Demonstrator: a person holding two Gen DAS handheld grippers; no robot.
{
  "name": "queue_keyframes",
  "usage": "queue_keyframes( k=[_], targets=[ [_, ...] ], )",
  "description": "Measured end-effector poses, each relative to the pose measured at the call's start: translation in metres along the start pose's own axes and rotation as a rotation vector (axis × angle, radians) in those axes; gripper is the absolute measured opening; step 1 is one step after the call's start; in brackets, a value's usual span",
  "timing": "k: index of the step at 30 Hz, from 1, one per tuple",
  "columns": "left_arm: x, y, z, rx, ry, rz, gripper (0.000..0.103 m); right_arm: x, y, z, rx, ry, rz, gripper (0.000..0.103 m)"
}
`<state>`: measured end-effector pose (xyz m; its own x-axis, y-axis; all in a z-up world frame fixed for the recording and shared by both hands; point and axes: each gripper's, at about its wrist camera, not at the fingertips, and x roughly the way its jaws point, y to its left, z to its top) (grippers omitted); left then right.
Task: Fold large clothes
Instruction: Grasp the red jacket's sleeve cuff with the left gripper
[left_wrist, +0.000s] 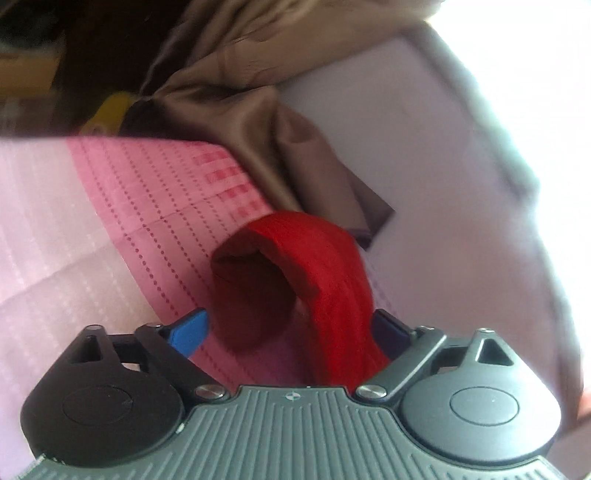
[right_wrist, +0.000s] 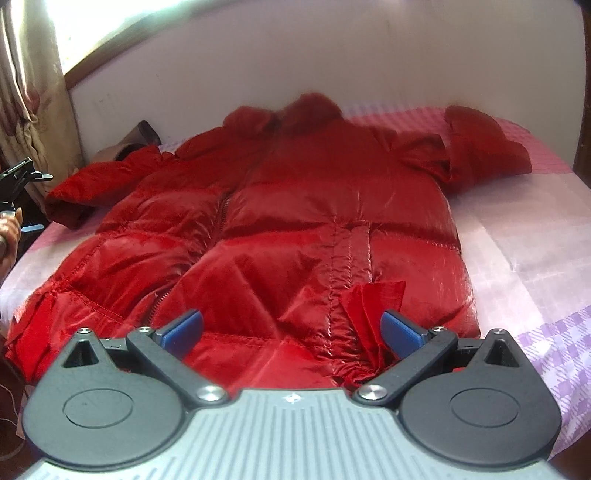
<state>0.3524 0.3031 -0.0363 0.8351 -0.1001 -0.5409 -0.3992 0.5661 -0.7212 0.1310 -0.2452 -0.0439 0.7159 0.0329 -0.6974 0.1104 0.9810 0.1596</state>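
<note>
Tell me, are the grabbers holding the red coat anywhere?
No. The left gripper is open around the red coat's sleeve cuff, not pinching it. The right gripper is open above the hem.

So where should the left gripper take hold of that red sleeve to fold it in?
Grip the red sleeve at its cuff end, coming from the outer side of the red down jacket. The cuff arches up off the pink bedsheet between the open fingers of the left gripper, so the pads can likely close across its raised edge.
</note>
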Motion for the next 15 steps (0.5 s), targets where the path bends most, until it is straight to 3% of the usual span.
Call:
queue_keyframes(
  k=[6, 8, 9, 11, 15],
  targets=[
    [0.031, 0.005, 0.024, -0.081, 0.005, -0.011, 0.068, 0.003, 0.003, -0.001, -0.011, 0.020, -0.031, 0.103],
    [0.033, 0.004, 0.028, -0.087, -0.012, -0.006, 0.044, 0.004, 0.005, -0.001, -0.019, 0.023, -0.035, 0.103],
    [0.032, 0.001, 0.031, -0.073, -0.032, 0.006, 0.038, 0.005, 0.006, -0.001, -0.022, 0.024, -0.036, 0.103],
    [0.025, -0.012, 0.038, -0.002, -0.072, 0.025, 0.006, 0.007, 0.008, -0.001, -0.026, 0.029, -0.042, 0.103],
    [-0.033, -0.060, 0.039, 0.209, -0.230, -0.017, 0.004, 0.007, 0.008, 0.000, -0.024, 0.031, -0.039, 0.103]
  ],
)
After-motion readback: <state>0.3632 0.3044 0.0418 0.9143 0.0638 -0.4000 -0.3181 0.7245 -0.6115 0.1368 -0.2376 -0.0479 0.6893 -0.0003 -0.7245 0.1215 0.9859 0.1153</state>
